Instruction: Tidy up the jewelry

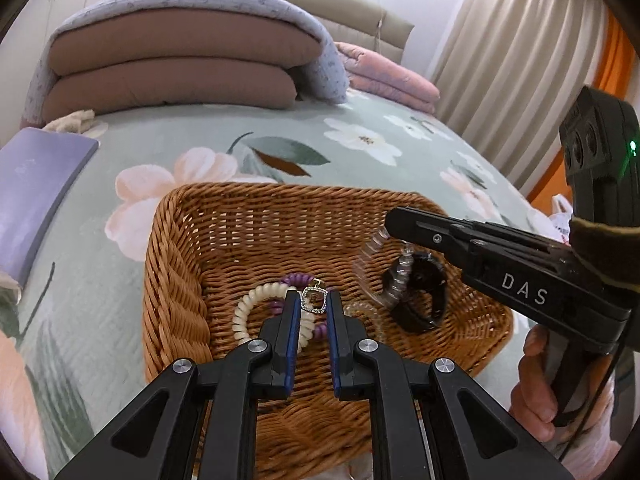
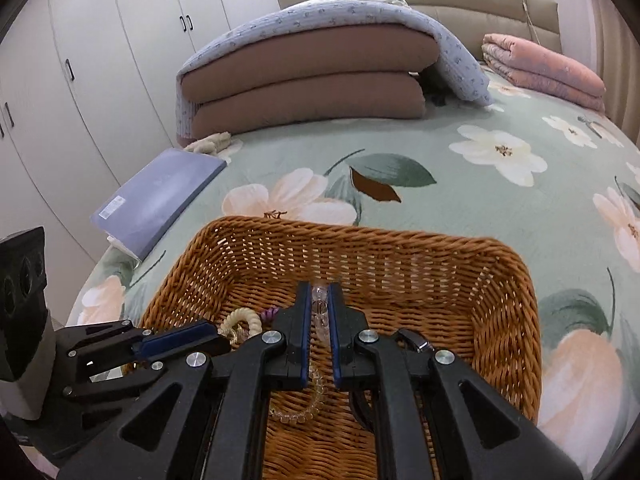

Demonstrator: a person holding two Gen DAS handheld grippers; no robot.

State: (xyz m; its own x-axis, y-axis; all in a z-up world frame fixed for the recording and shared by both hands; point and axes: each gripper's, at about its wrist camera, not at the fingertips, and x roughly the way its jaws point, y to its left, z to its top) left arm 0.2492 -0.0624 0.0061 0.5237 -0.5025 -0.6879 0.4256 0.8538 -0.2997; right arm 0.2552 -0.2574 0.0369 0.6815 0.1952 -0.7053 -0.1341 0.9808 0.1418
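Left tool (image 1: 314, 306) pinches a square pendant (image 1: 314, 300) above the wicker basket (image 1: 176, 280). Right tool (image 2: 320, 300), just beside, clamps a clear coil band (image 2: 320, 304); cream coil band (image 1: 256, 308) lies below, inside the basket.

The bed (image 2: 440, 152), in a floral green spread, bears a wicker basket (image 2: 516, 320) at 6 o'clock, a lavender folder (image 2: 160, 200) at 9, folded quilts (image 2: 312, 76) at 12.
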